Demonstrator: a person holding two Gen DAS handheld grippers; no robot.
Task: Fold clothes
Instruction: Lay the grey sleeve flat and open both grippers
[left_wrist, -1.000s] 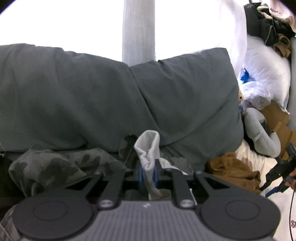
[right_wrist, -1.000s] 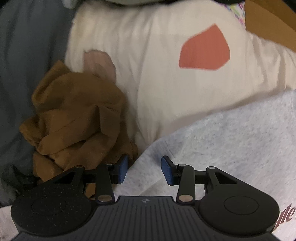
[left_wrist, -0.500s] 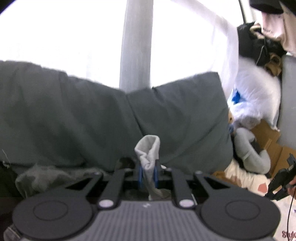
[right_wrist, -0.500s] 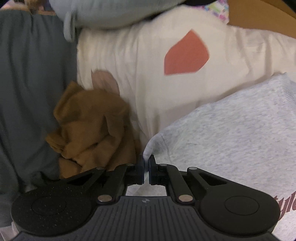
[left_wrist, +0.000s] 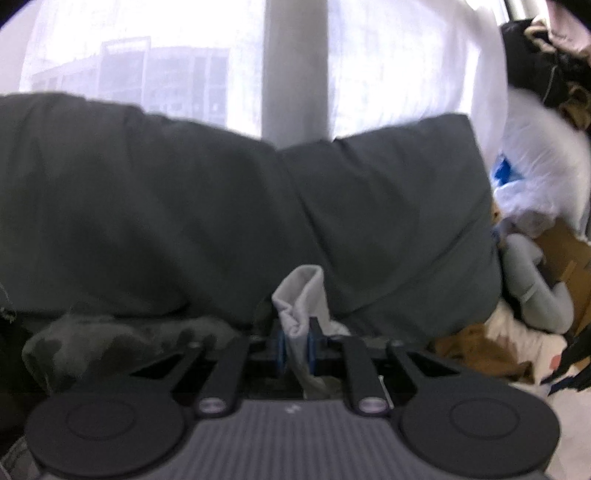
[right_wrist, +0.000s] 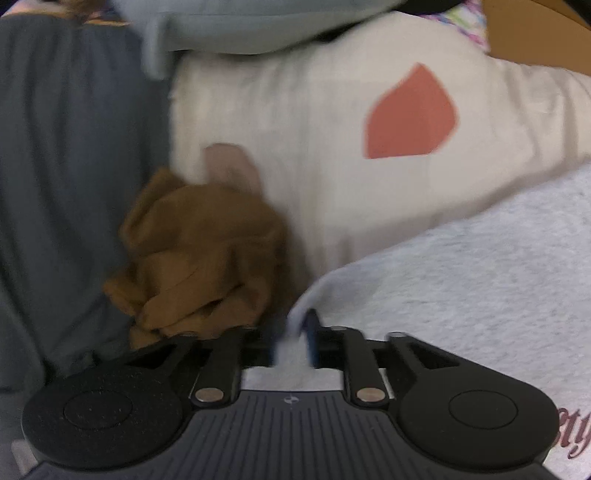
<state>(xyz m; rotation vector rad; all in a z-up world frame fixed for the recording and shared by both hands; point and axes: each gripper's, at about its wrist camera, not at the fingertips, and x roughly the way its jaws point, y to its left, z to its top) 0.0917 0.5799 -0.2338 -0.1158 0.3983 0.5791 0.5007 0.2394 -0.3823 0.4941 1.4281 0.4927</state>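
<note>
The light grey garment (right_wrist: 461, 280) lies spread over the lower right of the right wrist view, dark red lettering at its edge, its near corner drawn up between the fingers of the right tool (right_wrist: 293, 341). That tool's jaws have just been opening a little from a tight close, and the grey cloth sits between the blue pads (right_wrist: 312, 338); blur hides whether they press it, though the fabric bunches up there. The right tool points steeply down at the heap.

Another fold of pale grey cloth (left_wrist: 301, 299) stands up out of the left tool (left_wrist: 295, 349), whose jaws are nearly together and pinch it between blue pads (left_wrist: 280, 345). The left tool points only slightly down, toward the sofa back.

Just left of the garment's lifted corner lies a crumpled brown garment (right_wrist: 199, 258), resting against a cream pillow (right_wrist: 295, 147) with an orange-red patch. Behind the left tool rise two dark grey sofa cushions (left_wrist: 184, 221), a camouflage cloth (left_wrist: 110, 347) bunched at their foot on the left. Beyond them stands a bright window (left_wrist: 147, 74) with a grey upright, and to the right a pile of bags and cardboard (left_wrist: 554, 251).
</note>
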